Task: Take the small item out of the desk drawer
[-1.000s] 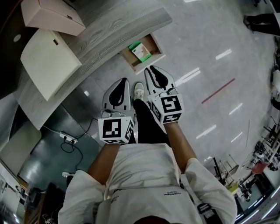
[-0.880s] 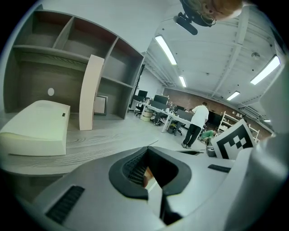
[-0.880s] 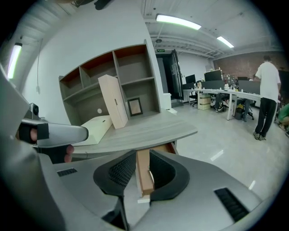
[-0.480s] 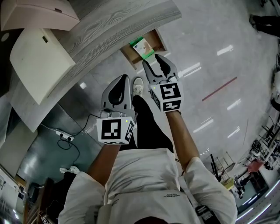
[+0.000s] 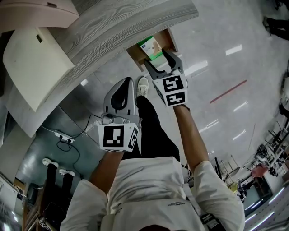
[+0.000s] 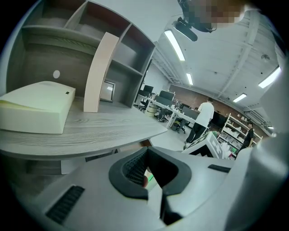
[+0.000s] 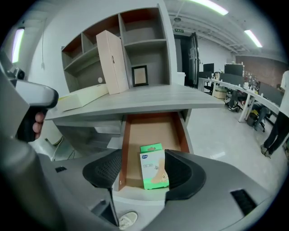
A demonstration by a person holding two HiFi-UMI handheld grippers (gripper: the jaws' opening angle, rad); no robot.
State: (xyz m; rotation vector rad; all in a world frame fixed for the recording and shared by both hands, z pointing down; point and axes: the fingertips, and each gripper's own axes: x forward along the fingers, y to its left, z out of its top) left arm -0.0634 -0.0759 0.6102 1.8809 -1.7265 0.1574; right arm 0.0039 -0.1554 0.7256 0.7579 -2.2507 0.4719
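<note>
A small green and white box [image 7: 153, 167] lies flat in the open wooden drawer [image 7: 131, 149] under the grey desk [image 7: 135, 101]. My right gripper [image 7: 144, 177] hovers in front of the drawer. Its jaws have just been opening and now stand wide. The box shows between them, but the pads do not touch it. From the head view the right gripper [image 5: 159, 59] is at the drawer's [image 5: 135, 56] front edge, just below the box [image 5: 152, 47]. My left gripper [image 5: 123, 85] hangs lower left, away from the drawer, its jaws together and holding nothing. The left gripper [image 6: 152, 188] points toward the desk edge.
A cream box [image 5: 31, 67] and a pink box [image 5: 36, 11] lie on the desk top [image 5: 113, 31]. An open shelf unit [image 7: 135, 40] stands at the back. The person's shoe [image 5: 142, 85] is beneath the drawer. A power strip with cable [image 5: 63, 135] lies on the floor.
The right gripper has moved toward the drawer and its jaws have gone from nearly shut to wide. The left gripper has sunk a little, still shut.
</note>
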